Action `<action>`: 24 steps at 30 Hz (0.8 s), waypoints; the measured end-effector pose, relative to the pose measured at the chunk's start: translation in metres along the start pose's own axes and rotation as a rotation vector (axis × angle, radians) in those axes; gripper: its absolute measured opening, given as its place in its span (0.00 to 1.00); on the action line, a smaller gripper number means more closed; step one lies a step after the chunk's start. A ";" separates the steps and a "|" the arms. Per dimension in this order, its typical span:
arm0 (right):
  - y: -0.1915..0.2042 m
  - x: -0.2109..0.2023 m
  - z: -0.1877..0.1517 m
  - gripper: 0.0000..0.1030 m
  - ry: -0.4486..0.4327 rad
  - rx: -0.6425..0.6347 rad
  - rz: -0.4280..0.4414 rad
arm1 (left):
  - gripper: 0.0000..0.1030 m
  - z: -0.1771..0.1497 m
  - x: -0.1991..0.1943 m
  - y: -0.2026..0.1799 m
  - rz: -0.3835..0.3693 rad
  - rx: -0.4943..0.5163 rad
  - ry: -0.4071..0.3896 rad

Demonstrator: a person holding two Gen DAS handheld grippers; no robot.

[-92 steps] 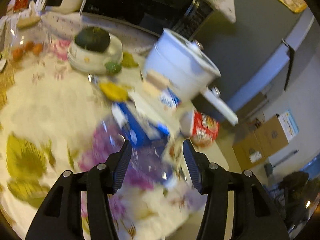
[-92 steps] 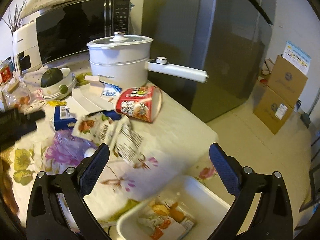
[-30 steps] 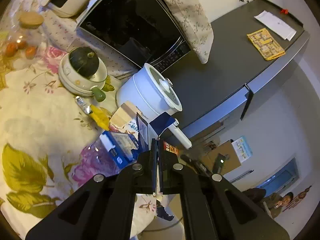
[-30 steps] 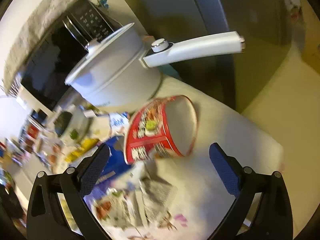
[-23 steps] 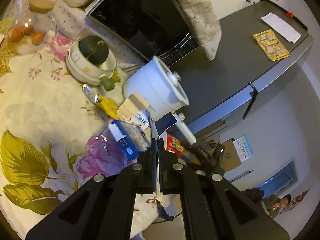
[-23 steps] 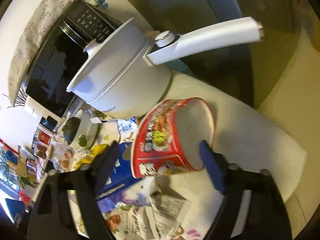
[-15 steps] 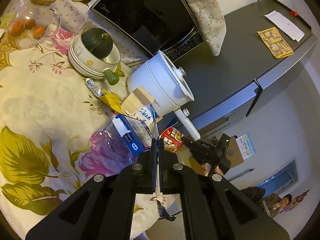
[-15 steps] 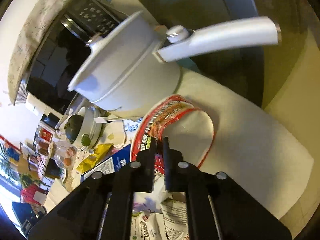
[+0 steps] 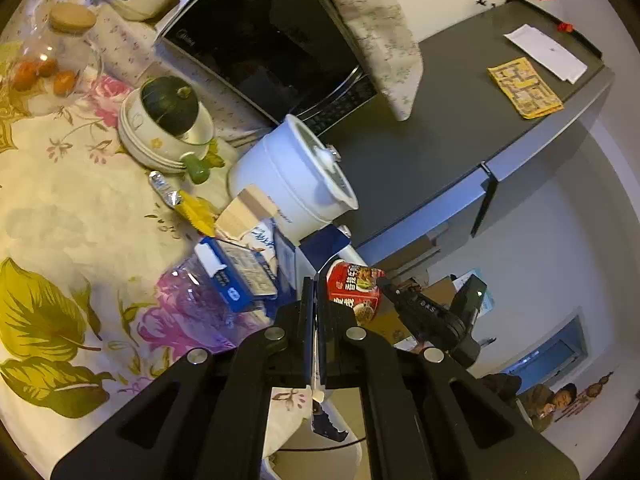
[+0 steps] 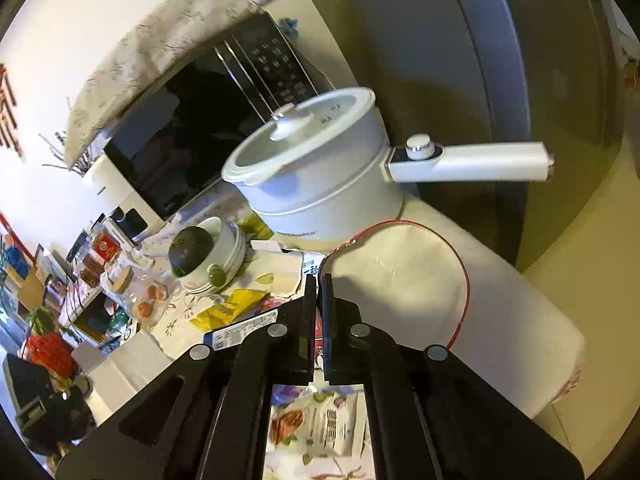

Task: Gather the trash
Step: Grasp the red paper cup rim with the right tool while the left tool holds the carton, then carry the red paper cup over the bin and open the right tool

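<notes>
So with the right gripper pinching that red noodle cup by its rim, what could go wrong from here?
1. The right gripper pinches only the thin rim of the red noodle cup, so the cup could buckle or slip out.
2. The cup hangs close to the white pot and its long handle; a swing could knock it.
3. The left gripper is shut on a thin piece of packaging that could tear or slip free.

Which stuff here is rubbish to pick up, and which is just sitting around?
Rubbish to collect:
- red noodle cup, pinched at the rim by the right claw
- blue carton
- yellow wrapper
- snack packet
- thin scrap in the left claw

Just sitting around:
- white pot
- microwave
- squash in bowl
- jar
</notes>
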State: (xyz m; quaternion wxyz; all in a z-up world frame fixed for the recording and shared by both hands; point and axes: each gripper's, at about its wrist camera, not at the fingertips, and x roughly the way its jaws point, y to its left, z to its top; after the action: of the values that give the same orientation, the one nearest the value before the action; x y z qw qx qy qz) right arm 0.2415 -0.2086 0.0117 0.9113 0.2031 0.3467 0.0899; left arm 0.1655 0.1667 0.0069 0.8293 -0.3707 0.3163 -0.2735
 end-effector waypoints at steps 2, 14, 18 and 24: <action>0.004 -0.012 -0.004 0.01 -0.015 -0.017 -0.007 | 0.01 -0.002 -0.003 -0.007 -0.012 0.012 -0.003; 0.001 -0.102 -0.057 0.01 -0.037 -0.021 -0.049 | 0.01 -0.031 0.000 -0.047 -0.066 0.063 0.038; -0.008 -0.126 -0.084 0.01 -0.010 -0.021 -0.088 | 0.01 -0.050 0.004 -0.056 -0.086 0.065 0.074; -0.030 -0.151 -0.130 0.02 0.067 -0.012 -0.162 | 0.01 -0.083 0.014 -0.068 -0.111 0.065 0.138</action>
State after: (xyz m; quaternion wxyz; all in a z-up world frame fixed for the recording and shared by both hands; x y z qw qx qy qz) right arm 0.0435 -0.2417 0.0005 0.9047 0.1659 0.3915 0.0246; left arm 0.0993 0.0817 0.0127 0.8009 -0.3407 0.3424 -0.3540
